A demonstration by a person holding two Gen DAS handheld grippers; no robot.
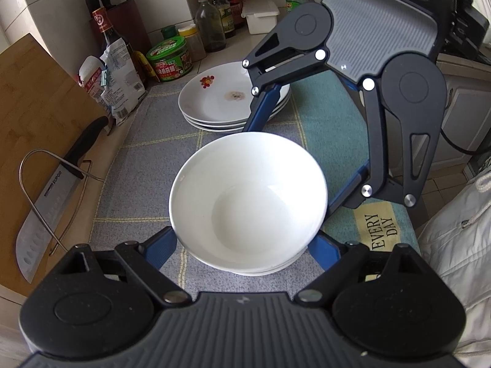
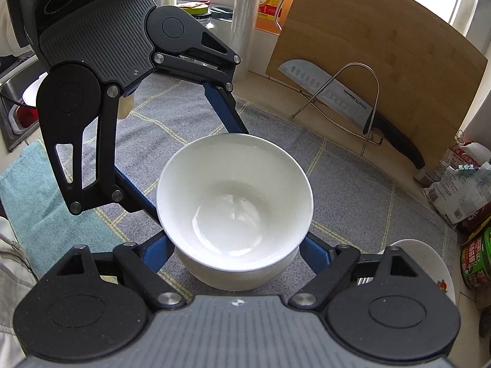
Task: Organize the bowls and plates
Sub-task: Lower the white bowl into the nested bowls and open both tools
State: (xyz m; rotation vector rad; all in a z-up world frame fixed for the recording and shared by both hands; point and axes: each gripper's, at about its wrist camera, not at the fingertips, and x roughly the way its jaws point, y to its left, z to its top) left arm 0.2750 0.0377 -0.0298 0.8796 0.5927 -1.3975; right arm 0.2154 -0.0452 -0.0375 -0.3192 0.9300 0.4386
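A stack of white bowls (image 1: 248,202) stands on the grey checked mat (image 1: 138,190); it also shows in the right wrist view (image 2: 234,208). My left gripper (image 1: 245,247) straddles the stack, its blue fingers (image 1: 161,250) at the two sides under the top bowl's rim. My right gripper (image 2: 236,250) does the same from the opposite side, and shows in the left wrist view (image 1: 307,141). Contact with the bowls is hidden by the rim. A stack of white plates (image 1: 227,98) with a red flower print stands behind the bowls.
A cutting board (image 1: 33,98) leans at the left with a cleaver (image 1: 46,211) in a wire rack (image 2: 340,101). Bottles, a green tin (image 1: 170,58), and packets line the wall. A teal towel (image 1: 337,128) lies at the counter's edge. A sink (image 2: 18,104) lies beyond.
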